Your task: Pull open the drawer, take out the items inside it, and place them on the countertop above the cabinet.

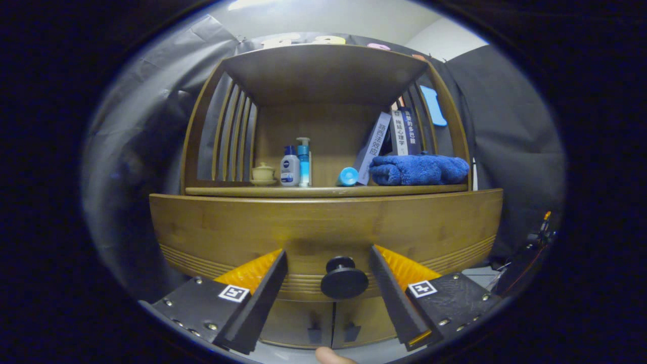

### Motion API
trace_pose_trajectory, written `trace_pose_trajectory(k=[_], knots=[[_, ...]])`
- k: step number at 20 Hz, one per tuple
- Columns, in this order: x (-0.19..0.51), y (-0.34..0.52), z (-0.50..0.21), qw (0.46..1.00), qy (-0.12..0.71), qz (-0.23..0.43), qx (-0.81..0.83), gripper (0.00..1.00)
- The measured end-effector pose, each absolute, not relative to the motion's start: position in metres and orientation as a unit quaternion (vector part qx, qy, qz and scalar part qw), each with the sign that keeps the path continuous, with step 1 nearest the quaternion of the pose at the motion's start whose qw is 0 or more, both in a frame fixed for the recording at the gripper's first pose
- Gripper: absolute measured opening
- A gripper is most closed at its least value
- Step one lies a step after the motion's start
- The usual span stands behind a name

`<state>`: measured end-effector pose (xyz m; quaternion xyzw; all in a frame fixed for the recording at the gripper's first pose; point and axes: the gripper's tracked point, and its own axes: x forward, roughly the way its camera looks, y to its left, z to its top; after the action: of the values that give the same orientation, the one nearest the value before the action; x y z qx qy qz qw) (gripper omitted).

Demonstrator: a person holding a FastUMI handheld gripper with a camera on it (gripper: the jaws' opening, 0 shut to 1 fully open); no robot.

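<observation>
gripper (327,263): fingers spread wide, gripping nothing. I've got it squared up so the knob sits in the gap between them, clear of both pads.
knob (343,278): one, round and dark, centred on the drawer front. It's the only pull point I see, so that's what I close on.
drawer (323,227): one, wooden, front looks flush with the cabinet, so I judge it closed. Contents hidden; can't count what's inside yet.
countertop (323,191): ledge just above the drawer, under the shelf roof. That's the drop zone.
already on it: one small lidded cup (263,173), two bottles (295,167) standing side by side, one light-blue round thing (348,176) I can't identify, one folded blue towel (419,169), three books (399,134) leaning behind the towel, as far as I can count.
free space: bare patch between the bottles and the blue round thing, plus the front lip. Tight, so placements need care.
lower doors (333,323): two, beneath the drawer, each with a small handle. Not my target.
next, my read: close on the knob, pull straight back.
risk: round knob could slip if I grip it off-centre.
</observation>
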<state>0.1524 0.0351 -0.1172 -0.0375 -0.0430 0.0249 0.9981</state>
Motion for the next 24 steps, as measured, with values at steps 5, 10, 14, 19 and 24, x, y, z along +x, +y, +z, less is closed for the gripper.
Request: trace_pose_trajectory(k=[5, 10, 14, 19, 24], knots=[[0.181, 0.038, -0.116, 0.998, -0.045, 0.026, -0.039, 0.99], [0.192, 0.040, -0.115, 0.998, -0.050, 0.027, -0.033, 0.99], [0.198, 0.040, -0.116, 0.998, -0.051, 0.029, -0.035, 0.98], [0.204, 0.043, -0.117, 0.998, -0.043, 0.028, -0.032, 0.99], [0.208, 0.044, -0.118, 0.998, -0.040, 0.029, -0.031, 0.99]])
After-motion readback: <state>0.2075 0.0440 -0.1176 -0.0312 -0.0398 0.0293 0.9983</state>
